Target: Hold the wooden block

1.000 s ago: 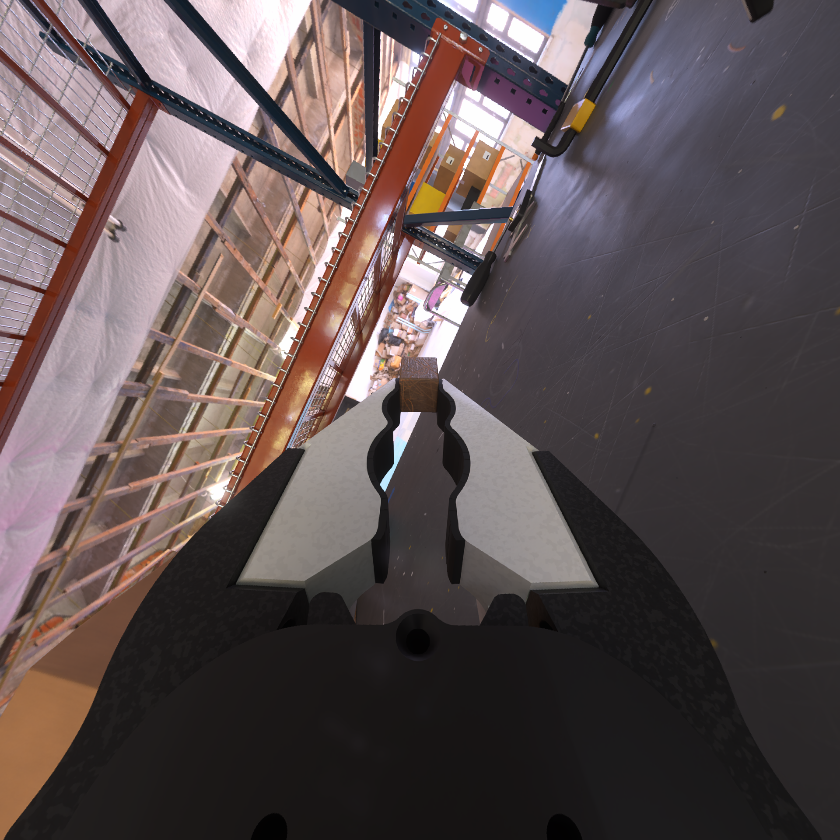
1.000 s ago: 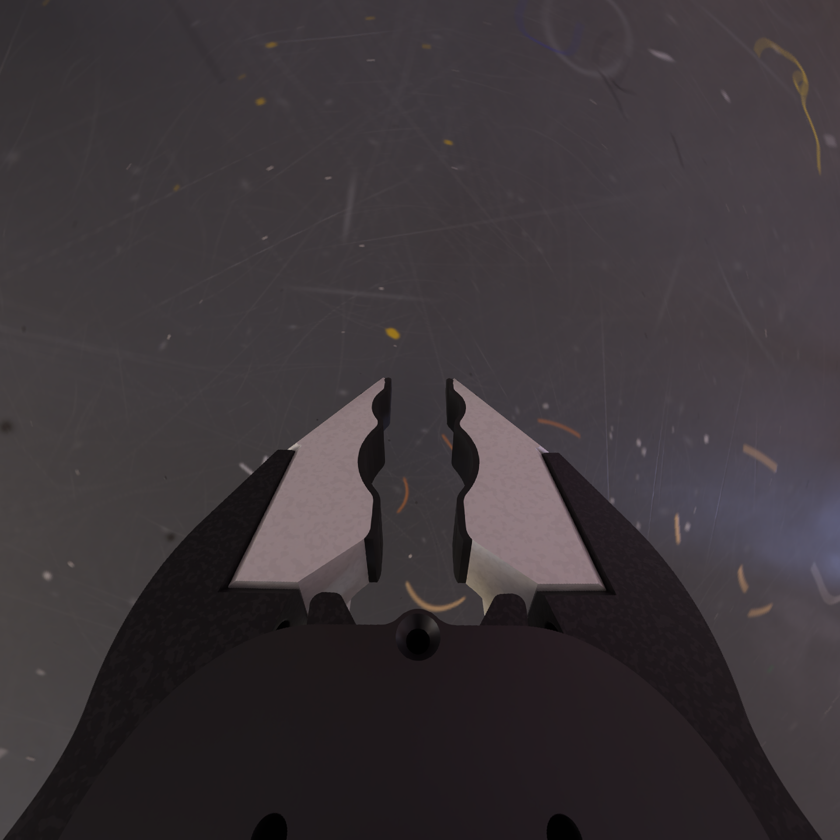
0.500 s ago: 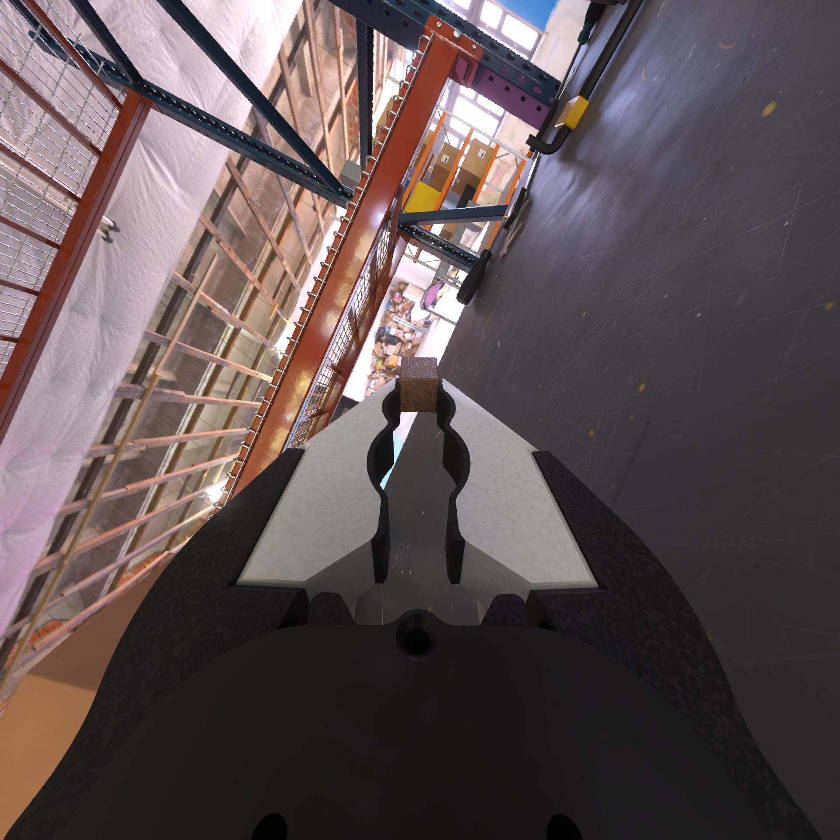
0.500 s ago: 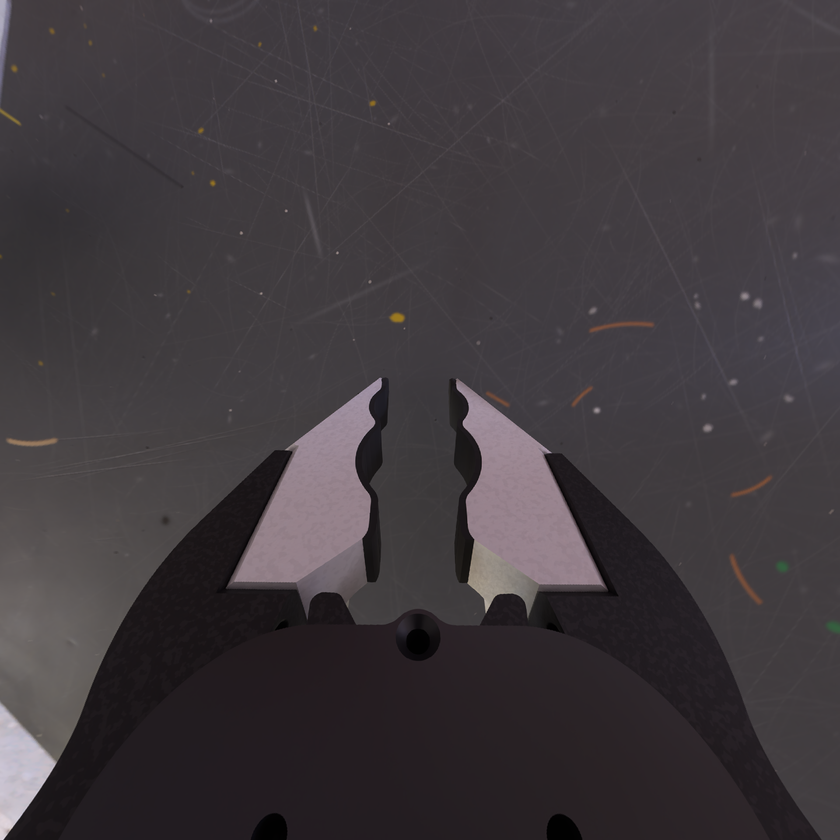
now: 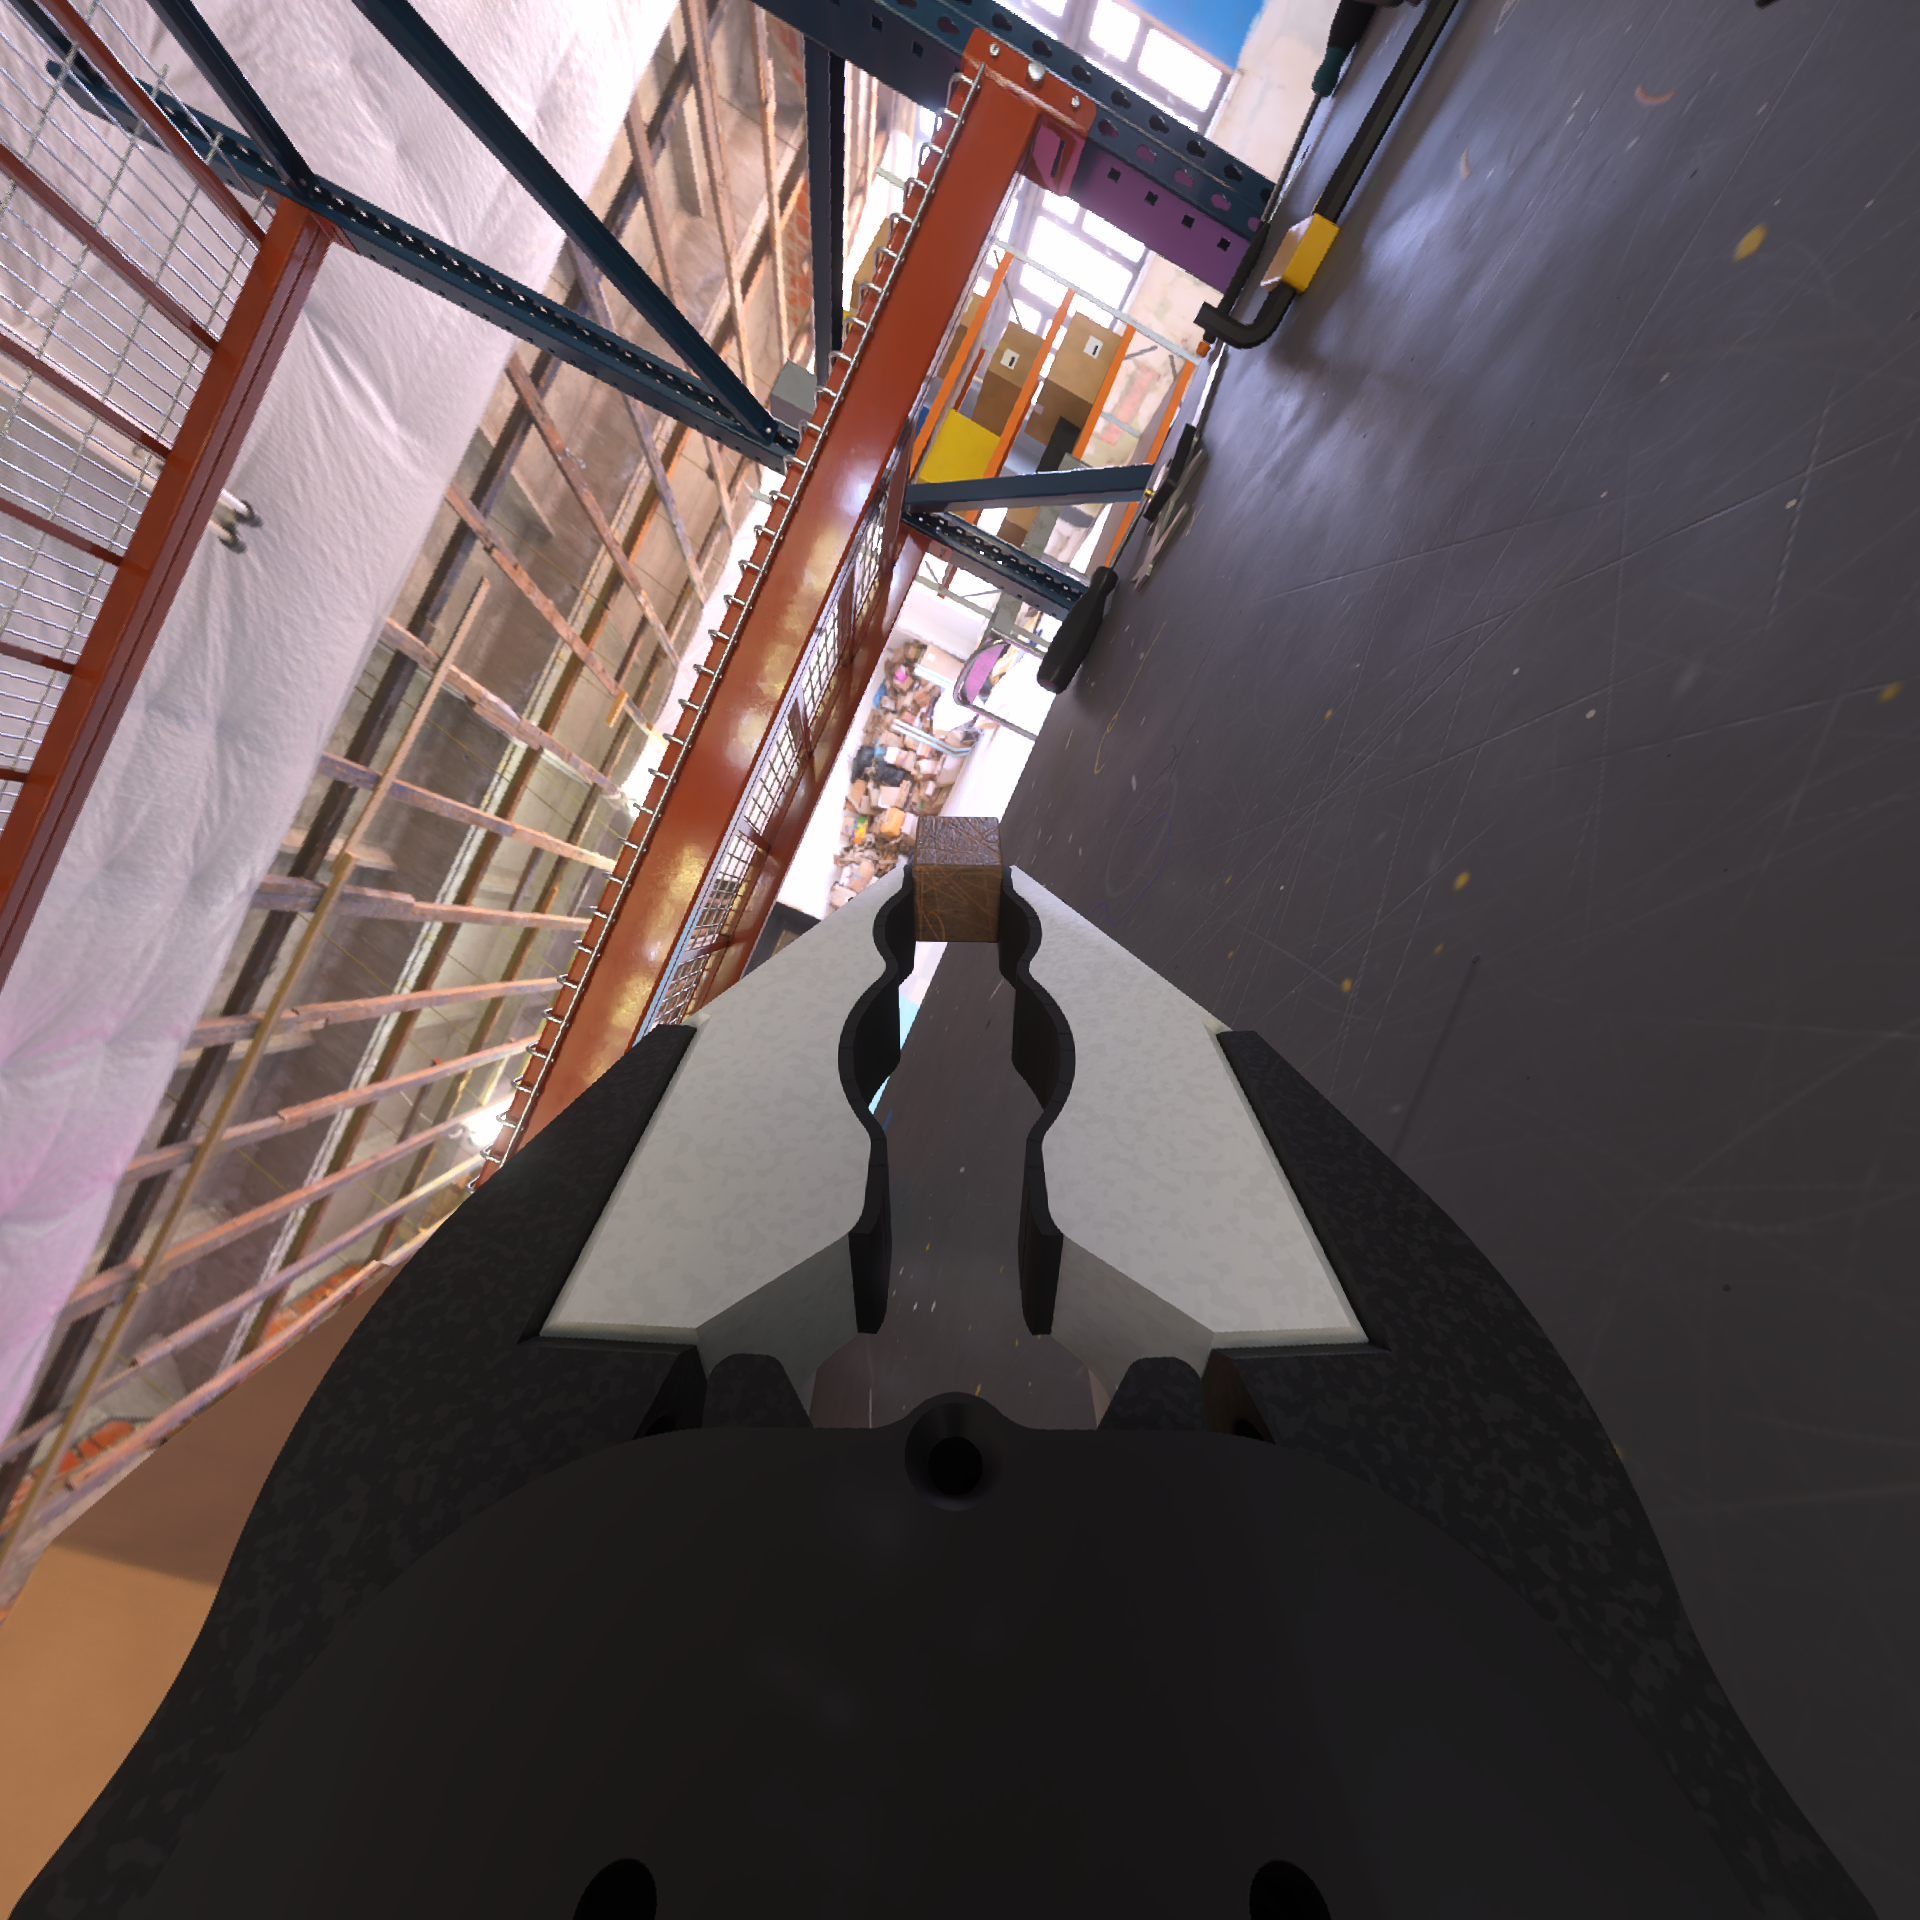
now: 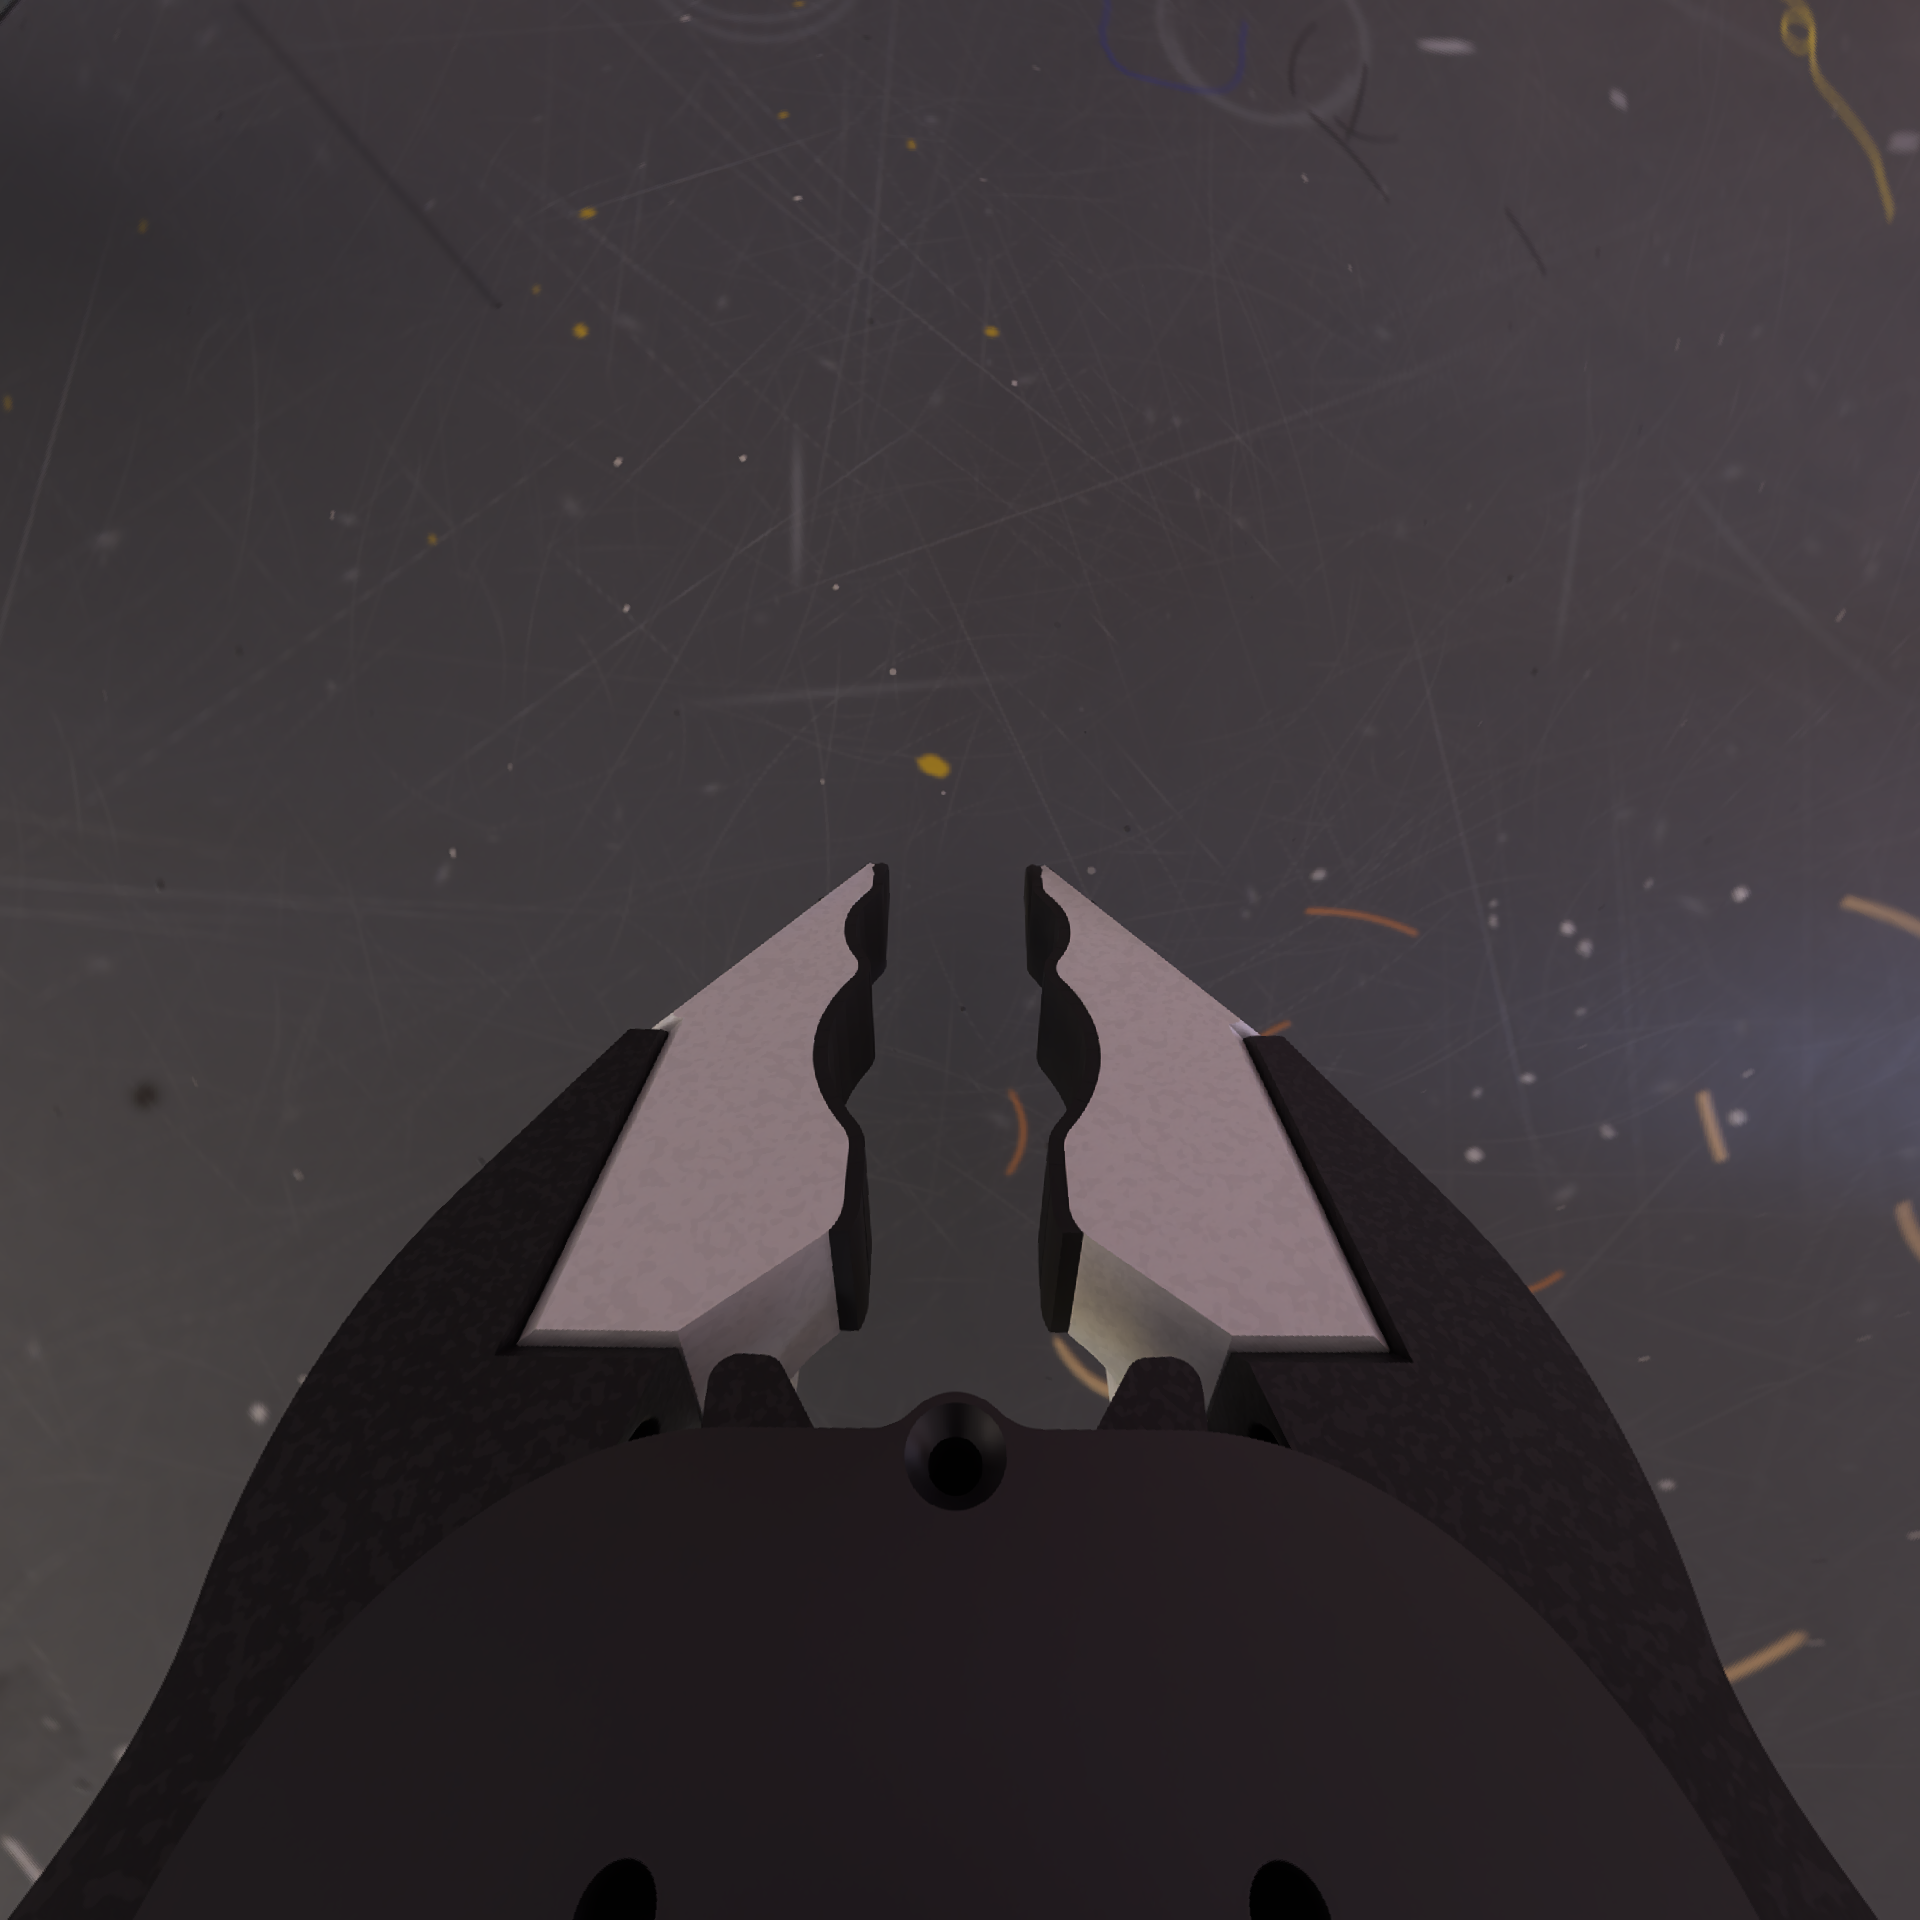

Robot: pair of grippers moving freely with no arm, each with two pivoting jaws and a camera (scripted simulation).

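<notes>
A small brown wooden block (image 5: 957, 881) sits between the tips of my left gripper (image 5: 957, 904), which is shut on it and holds it off the dark tabletop (image 5: 1507, 831). The left view is rolled sideways, so the tabletop runs up the right side. My right gripper (image 6: 956, 883) is open with a narrow gap between its fingertips and nothing in it. It points down at the scratched dark tabletop (image 6: 935, 468). The block does not show in the right wrist view.
In the left wrist view, a black-handled tool (image 5: 1075, 629) and a black bar with a yellow part (image 5: 1299, 249) lie far off on the tabletop. An orange and blue warehouse rack (image 5: 831, 499) fills the left side, beyond the table edge.
My left gripper keeps hold of the block and has shifted slightly; the background tools drifted in its view. My right gripper has swung over the tabletop and back, its gap about the same.
</notes>
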